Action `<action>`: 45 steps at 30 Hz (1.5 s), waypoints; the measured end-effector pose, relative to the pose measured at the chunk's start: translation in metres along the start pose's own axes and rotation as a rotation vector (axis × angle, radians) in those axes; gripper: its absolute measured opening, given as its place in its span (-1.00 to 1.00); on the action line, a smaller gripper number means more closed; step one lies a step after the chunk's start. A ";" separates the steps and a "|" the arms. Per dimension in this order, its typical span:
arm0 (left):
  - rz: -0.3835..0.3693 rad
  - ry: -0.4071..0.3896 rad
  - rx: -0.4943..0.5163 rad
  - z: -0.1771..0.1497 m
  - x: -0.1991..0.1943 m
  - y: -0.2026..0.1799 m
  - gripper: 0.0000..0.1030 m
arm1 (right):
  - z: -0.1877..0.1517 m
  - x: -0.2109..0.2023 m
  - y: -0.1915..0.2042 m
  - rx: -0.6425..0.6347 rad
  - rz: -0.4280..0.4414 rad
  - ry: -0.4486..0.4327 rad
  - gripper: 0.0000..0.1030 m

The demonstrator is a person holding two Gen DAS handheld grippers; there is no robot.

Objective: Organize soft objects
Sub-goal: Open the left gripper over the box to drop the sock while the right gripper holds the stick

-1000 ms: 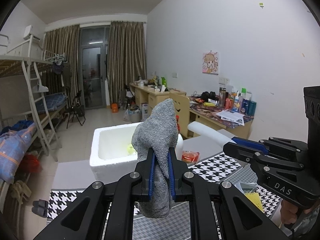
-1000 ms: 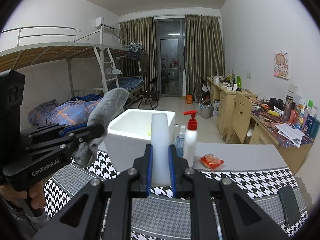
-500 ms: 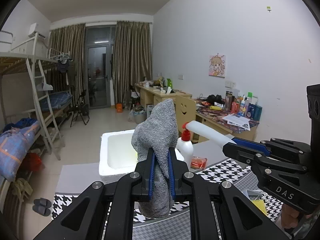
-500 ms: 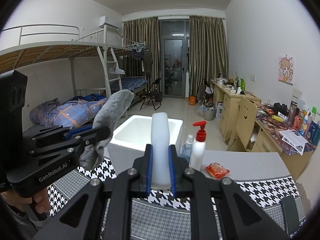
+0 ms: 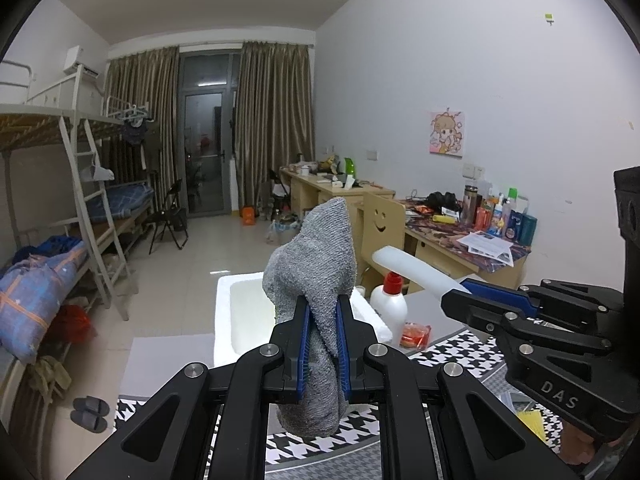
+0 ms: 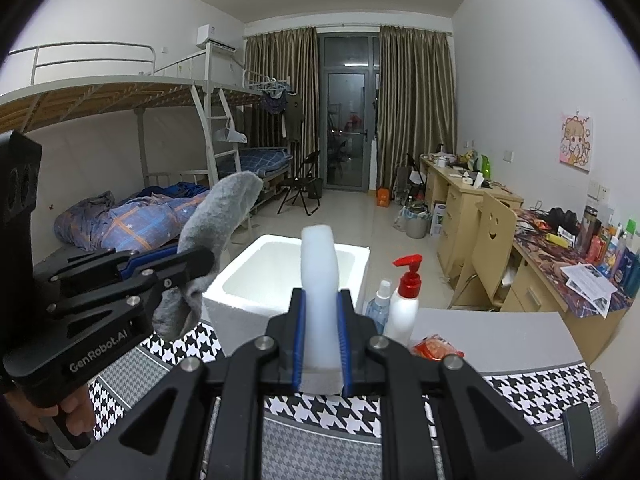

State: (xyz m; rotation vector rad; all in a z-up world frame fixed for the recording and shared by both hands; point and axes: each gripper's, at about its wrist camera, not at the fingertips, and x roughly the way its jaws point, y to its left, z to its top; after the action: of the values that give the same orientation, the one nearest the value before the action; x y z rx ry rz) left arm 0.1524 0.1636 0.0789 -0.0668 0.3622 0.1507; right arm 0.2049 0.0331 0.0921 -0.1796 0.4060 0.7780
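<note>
Closer now than a second ago, the white foam box (image 5: 240, 312) sits lower and nearer beneath both tools as we carry our loads toward it. We hold the left gripper (image 5: 323, 354) clamped on a grey sock (image 5: 316, 280), its blue-lined fingers (image 5: 303, 350) pinching the fabric mid-length so the toe stands up above them and the cuff droops below. We hold the right gripper (image 6: 320, 346) pressed tight on a white foam block (image 6: 319, 280), which stands upright between its blue pads (from the left wrist view the same block (image 5: 412, 270) juts out toward the box, leaning left). Both loads hang in the air above the near edge of the houndstooth tablecloth (image 6: 360, 414), short of the box, whose open top faces up. Beside the box stand a white pump bottle with a red top (image 6: 404, 304) and a small clear spray bottle (image 6: 380, 306), with an orange packet (image 6: 436, 348) lying just in front of them on the grey table (image 6: 500, 336). A bunk bed (image 6: 120, 96) lines the left wall beyond.
</note>
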 end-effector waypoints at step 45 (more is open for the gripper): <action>0.062 0.118 -0.014 0.016 0.102 0.031 -0.74 | 0.029 0.072 -0.008 0.015 -0.062 0.092 -0.64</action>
State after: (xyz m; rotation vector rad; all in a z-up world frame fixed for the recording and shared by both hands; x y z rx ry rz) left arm 0.2473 0.2093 0.0567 -0.0782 0.4817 0.2107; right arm 0.2649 0.0829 0.0884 -0.2136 0.4906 0.7071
